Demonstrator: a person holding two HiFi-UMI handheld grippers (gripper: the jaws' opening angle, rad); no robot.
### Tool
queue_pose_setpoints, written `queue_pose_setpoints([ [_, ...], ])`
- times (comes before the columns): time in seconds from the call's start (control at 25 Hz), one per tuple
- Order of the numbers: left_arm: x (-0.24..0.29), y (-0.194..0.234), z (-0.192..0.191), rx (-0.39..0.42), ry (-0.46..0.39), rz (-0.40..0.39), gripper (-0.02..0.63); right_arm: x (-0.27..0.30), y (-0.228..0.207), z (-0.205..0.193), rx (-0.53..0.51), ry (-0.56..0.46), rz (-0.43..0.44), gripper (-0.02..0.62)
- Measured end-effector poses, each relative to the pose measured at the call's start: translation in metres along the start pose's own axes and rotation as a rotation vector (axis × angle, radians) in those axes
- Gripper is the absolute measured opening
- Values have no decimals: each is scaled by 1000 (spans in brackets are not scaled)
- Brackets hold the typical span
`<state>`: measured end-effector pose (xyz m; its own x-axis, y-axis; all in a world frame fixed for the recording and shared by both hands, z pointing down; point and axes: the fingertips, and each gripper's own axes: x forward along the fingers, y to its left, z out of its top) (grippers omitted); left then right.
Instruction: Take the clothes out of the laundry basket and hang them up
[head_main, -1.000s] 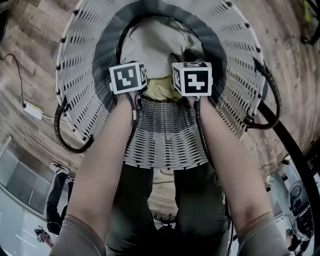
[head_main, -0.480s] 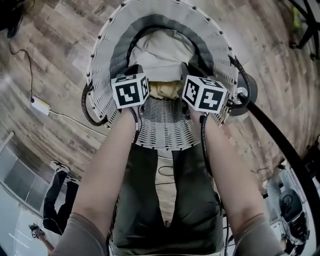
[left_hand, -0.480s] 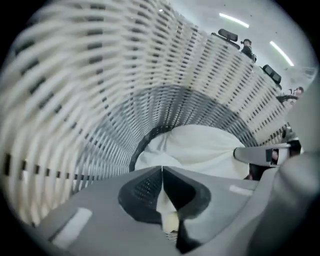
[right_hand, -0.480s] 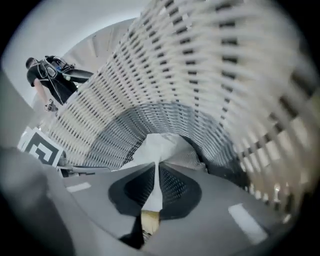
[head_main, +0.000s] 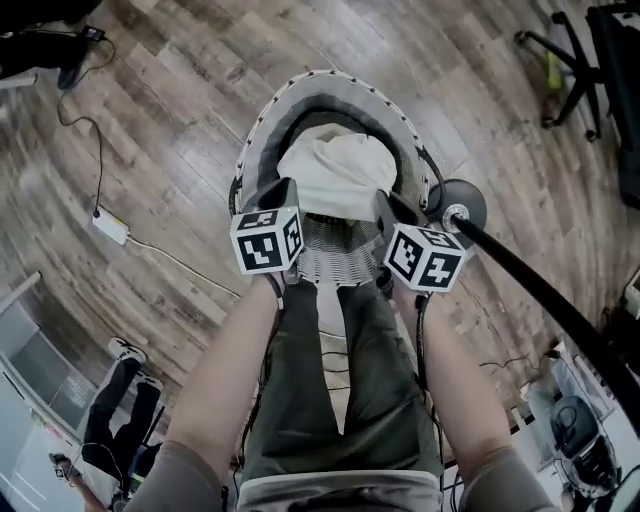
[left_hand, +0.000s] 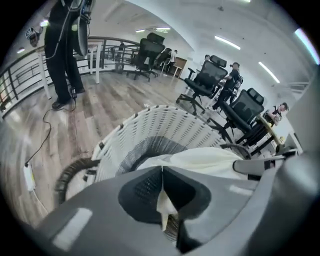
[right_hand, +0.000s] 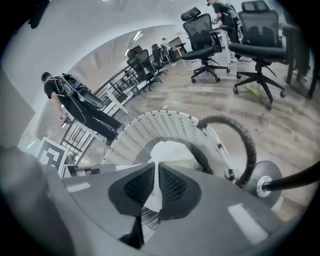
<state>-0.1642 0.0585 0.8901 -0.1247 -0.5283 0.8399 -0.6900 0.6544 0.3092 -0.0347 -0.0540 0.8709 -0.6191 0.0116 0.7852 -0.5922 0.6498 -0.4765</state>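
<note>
Garment (head_main: 335, 172) seemingly pinched by side-by-side grippers (head_main: 283, 192) (head_main: 386, 207).

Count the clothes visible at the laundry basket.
1: a cream garment over the laundry basket, held by the left gripper and right gripper, jaws shut on it. More may lie hidden beneath it.

Even, bright indoor light fell from ceiling strip lamps (left_hand: 227, 42), leaving a soft sheen on the wooden floor (head_main: 170, 130) and only faint shadows. The cream garment (head_main: 335, 170) looked nearly washed out. Every view bent strongly at its edges. Both gripper views had black rounded corners, and their closest foreground was soft and slightly blurred.
</note>
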Motion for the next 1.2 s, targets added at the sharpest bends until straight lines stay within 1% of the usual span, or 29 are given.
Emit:
queue_pose_setpoints([
  [0.12, -43, -13, 25, 31, -41, -33, 5, -39, 28, 18, -15, -34, 35, 38],
  [0.36, -140, -43, 67, 89, -152, -129, 5, -129, 87, 54, -54, -96, 94, 38],
  [0.52, -201, -65, 95, 131, -196, -195, 5, -190, 130, 86, -93, -159, 142, 38],
  [0.64, -246, -81, 117, 150, -228, -250, 5, -234, 161, 112, -85, -207, 186, 38],
  [0.72, -277, -93, 129, 162, -252, -275, 5, -266, 179, 126, -101, -232, 206, 38],
  [0.92, -349, -123, 164, 224, -298, -319, 5, -338, 225, 157, -197, -289, 243, 38],
  [1.2, -427, -179, 215, 338, -366, -387, 5, -433, 260, 201, -371, -428, 266, 38],
])
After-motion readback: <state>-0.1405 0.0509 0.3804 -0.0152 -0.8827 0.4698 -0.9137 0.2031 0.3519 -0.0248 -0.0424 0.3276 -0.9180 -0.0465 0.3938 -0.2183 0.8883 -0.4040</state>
